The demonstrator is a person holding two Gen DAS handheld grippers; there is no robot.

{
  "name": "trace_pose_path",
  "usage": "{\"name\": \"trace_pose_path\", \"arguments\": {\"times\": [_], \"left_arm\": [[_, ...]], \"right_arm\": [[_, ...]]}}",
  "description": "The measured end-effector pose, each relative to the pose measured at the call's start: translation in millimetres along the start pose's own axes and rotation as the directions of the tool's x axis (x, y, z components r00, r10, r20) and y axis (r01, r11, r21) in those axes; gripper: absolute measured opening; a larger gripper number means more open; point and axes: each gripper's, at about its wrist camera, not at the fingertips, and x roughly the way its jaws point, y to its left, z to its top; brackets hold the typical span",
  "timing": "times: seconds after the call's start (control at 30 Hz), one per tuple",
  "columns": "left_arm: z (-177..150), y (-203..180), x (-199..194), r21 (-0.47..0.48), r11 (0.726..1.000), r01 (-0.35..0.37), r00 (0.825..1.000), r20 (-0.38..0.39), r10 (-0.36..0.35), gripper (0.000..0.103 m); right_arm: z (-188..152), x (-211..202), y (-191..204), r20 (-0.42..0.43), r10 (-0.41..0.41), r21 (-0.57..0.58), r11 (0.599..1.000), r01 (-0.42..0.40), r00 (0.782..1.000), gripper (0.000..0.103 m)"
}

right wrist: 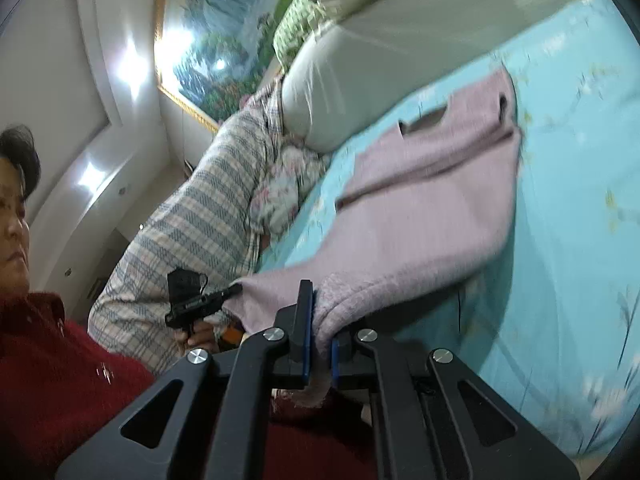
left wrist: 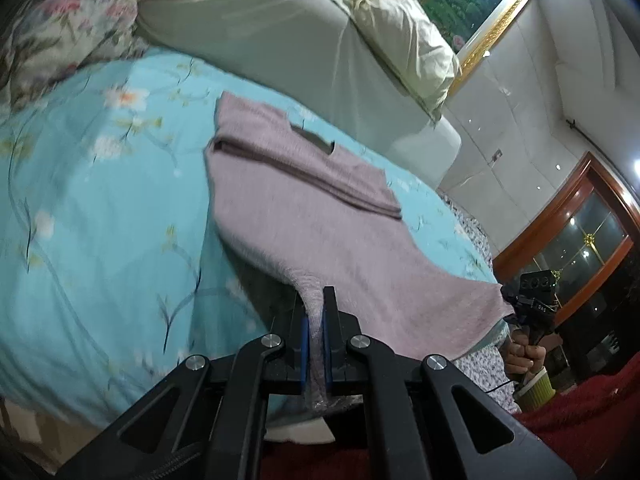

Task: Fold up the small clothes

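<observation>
We're in a home bedroom: a bed under a turquoise floral cotton sheet (left wrist: 100, 208), plump beige fabric pillows (left wrist: 248, 40) far side, gold-framed landscape painting (left wrist: 472, 0) on the wall.

Both my grippers are clamped tight right now. Left gripper (left wrist: 316, 320) has its blue pads pinched together on the cloth (left wrist: 320, 220), fingers aimed toward 12 o'clock. Right gripper (right wrist: 320, 336) is pinched the same way on another corner. From the left cam, my right hand (left wrist: 524, 356) sits at 3 o'clock, fist wrapped round its handle.
</observation>
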Motion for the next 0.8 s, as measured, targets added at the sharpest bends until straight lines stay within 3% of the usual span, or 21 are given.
{"name": "trace_pose_path", "arguments": {"times": [0.2, 0.4, 0.63, 0.8], "left_arm": [[56, -15, 9, 0.055, 0.998, -0.007, 0.994, 0.107, 0.001, 0.004], [126, -10, 43, 0.012, 0.999, -0.049, 0.975, 0.218, 0.046, 0.004], [211, 20, 129, -0.069, 0.972, -0.223, 0.955, 0.185, 0.232, 0.003], [249, 39, 179, -0.080, 0.956, -0.283, 0.946, 0.143, 0.291, 0.004]], "right_arm": [[63, 11, -2, 0.105, -0.040, -0.050, 0.998, 0.045, 0.994, 0.008], [132, 44, -22, 0.175, -0.174, -0.076, 0.979, 0.189, 0.969, 0.008], [208, 96, -70, 0.185, -0.321, -0.044, 0.942, 0.334, 0.929, 0.008], [245, 131, -108, 0.156, -0.417, -0.016, 0.905, 0.424, 0.895, 0.008]]}}
